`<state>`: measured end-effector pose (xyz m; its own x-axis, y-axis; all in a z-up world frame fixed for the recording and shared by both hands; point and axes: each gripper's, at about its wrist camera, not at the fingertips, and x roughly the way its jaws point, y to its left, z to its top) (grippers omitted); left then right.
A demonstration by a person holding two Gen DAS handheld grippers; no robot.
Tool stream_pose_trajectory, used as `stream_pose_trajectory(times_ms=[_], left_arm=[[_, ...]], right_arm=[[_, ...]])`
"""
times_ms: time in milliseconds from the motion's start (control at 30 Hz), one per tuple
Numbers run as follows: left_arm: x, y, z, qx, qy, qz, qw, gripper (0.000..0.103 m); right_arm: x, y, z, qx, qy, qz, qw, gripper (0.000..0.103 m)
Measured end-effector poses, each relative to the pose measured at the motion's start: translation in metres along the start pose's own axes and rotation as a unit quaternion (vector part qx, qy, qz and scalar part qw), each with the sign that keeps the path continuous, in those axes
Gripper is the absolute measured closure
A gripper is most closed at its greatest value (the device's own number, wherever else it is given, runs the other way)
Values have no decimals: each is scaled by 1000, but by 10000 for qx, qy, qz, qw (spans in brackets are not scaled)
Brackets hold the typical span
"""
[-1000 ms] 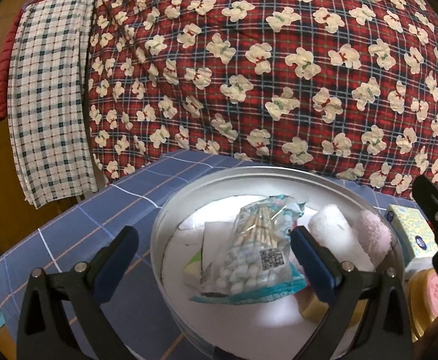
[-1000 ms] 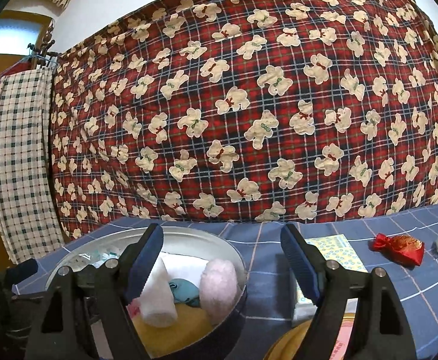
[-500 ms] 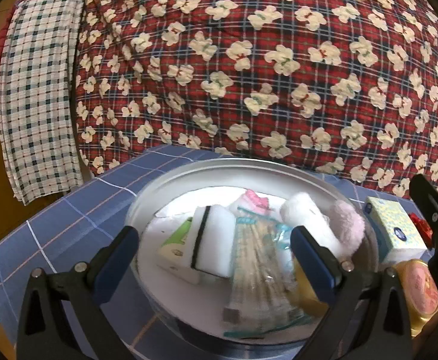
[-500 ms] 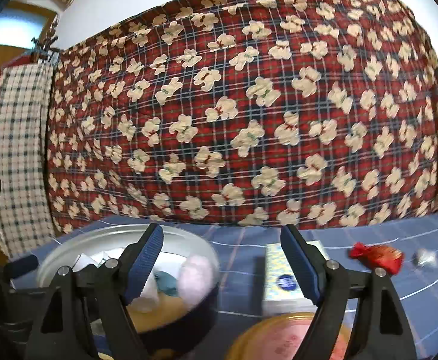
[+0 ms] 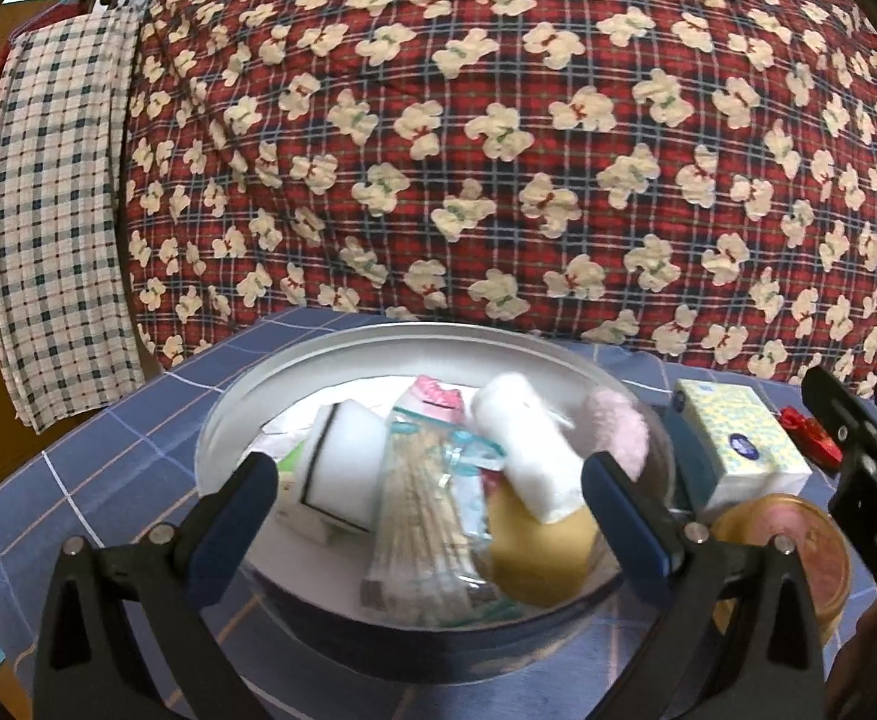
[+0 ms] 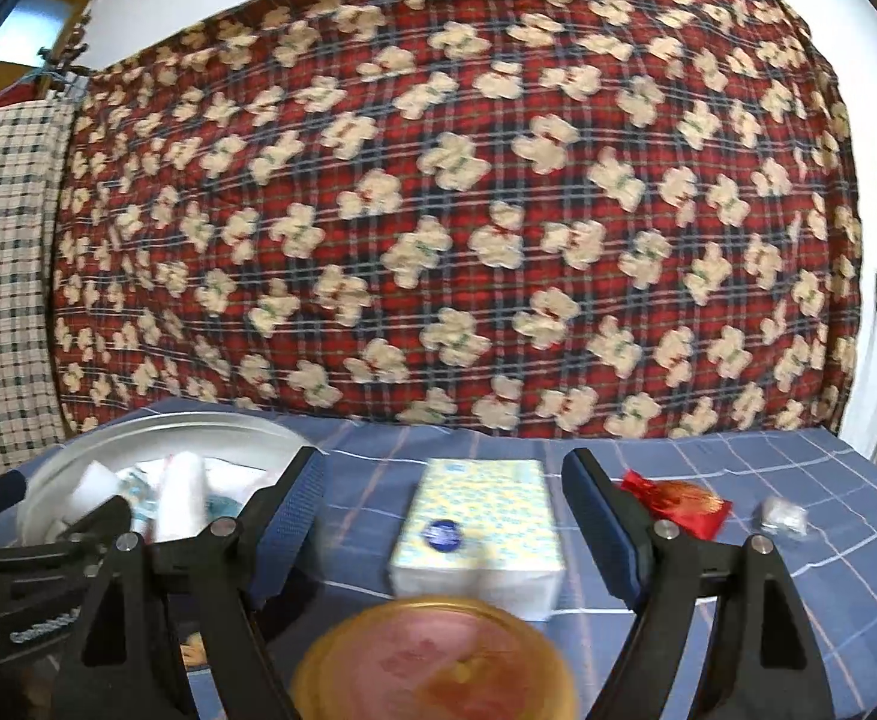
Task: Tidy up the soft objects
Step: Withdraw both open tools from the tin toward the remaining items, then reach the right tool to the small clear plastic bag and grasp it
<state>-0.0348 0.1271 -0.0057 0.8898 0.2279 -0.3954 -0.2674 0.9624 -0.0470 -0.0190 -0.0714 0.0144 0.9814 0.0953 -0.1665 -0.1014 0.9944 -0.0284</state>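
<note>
Now, in the left wrist view, the left gripper gapes wide and empty over the round tin of soft items at lower centre. Through the right wrist view, the right gripper spreads wide, framing the tissue pack on the table.

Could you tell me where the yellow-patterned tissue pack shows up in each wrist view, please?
Left wrist: the tissue pack sits at the right, just beside the round tin.
Right wrist: the pack lies at lower centre, framed between the open fingers of the right hand-held gripper.
Shared landmark: the gold round lid just in front of it.
</note>
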Motion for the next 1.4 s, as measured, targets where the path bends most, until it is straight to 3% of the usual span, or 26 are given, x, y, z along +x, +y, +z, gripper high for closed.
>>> stream_pose_trajectory(times_ms=[367, 833, 1133, 1300, 1400], left_arm=[[-12, -34, -4, 206, -116, -243, 9994, 0], [-29, -92, -8, 523, -227, -922, 9941, 0], [-49, -146, 1, 982, -382, -1538, 9825, 0], [-52, -182, 7, 1160, -185, -1984, 9730, 0], [-48, -200, 14, 1128, 7, -2209, 9688, 0]], right_arm=[[8, -44, -3, 77, 305, -585, 9978, 20], [16, -115, -5, 286, 589, -1232, 9902, 20], [26, -206, -13, 1103, 1046, -1721, 9733, 20], [33, -254, -22, 1701, 1350, -1814, 9591, 21], [44, -267, -23, 1663, 1537, -1870, 9559, 21]])
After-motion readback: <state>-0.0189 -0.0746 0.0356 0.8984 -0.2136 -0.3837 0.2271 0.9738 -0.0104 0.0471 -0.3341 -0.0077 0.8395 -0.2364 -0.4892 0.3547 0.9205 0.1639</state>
